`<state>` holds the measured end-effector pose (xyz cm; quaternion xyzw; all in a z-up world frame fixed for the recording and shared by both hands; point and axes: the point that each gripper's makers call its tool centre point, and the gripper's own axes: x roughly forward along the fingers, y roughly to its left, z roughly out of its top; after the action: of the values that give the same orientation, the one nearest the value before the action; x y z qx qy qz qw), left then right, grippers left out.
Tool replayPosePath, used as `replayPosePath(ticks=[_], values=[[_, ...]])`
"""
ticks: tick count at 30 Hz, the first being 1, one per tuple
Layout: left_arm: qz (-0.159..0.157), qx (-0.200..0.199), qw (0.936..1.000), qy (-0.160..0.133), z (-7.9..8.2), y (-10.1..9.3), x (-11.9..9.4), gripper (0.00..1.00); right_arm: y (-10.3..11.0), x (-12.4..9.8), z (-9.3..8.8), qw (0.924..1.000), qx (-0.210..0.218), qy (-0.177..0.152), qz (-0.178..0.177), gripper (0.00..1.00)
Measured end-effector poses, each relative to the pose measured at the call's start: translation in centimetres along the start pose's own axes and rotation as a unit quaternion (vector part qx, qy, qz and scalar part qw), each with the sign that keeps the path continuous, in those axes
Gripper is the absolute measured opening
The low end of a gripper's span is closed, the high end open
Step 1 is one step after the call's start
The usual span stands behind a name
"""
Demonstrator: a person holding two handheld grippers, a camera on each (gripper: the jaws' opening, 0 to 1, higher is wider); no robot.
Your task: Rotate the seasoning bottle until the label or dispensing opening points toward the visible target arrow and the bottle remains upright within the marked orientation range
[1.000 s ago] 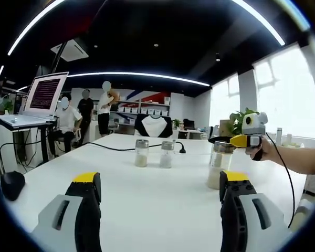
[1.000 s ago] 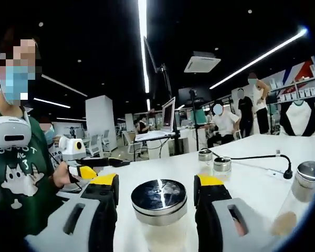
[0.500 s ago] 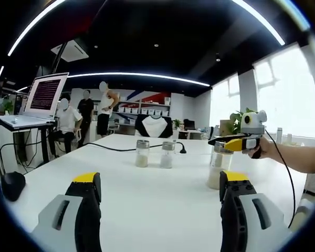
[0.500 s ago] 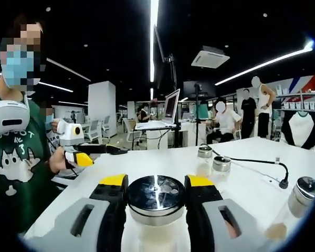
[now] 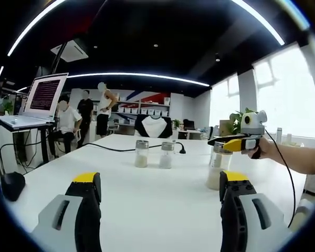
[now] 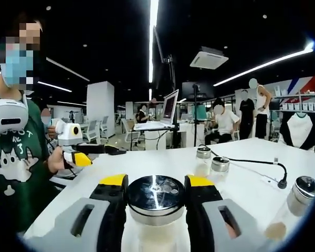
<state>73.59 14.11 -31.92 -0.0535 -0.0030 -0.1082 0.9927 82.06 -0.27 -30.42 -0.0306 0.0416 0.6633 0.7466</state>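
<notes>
An open-plan office with strip lights on a dark ceiling lies behind a long white table (image 5: 147, 194) that runs across the lower half of the left gripper view. In that view the left gripper (image 5: 160, 210) rises from the bottom edge with its jaws wide apart and nothing between them. At mid-right stands the seasoning bottle (image 5: 219, 165), upright on the table, with the right gripper (image 5: 220, 142) reaching in from the right edge and closed at its cap. Two smaller shakers (image 5: 152, 154) stand side by side near the centre, well apart from it, and a black cable (image 5: 115, 148) trails behind them. A laptop (image 5: 39, 100) sits on a stand at upper left.

In the right gripper view the same white table (image 6: 252, 168) fills the lower half. The right gripper (image 6: 156, 197) has both jaws pressed against the seasoning bottle (image 6: 156, 210) at bottom centre, just under its shiny metal lid. The left gripper (image 6: 113, 150) is held at mid-left. Another jar (image 6: 296, 205) stands at lower right.

The bottle looks like rigid glass, part-filled, so moderately heavy, smooth and breakable; gripping by the lid's collar seems sound, though it may slip while twisting. No arrow mark is visible.
</notes>
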Motion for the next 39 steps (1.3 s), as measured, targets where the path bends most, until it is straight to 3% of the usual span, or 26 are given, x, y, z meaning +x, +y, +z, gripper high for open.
replayPosePath(ticks=[39], values=[[-0.003, -0.004, 1.0000, 0.008, -0.55, -0.01, 0.02, 0.99, -0.58, 0.02, -0.02, 0.9931, 0.016, 0.022, -0.114, 0.41]])
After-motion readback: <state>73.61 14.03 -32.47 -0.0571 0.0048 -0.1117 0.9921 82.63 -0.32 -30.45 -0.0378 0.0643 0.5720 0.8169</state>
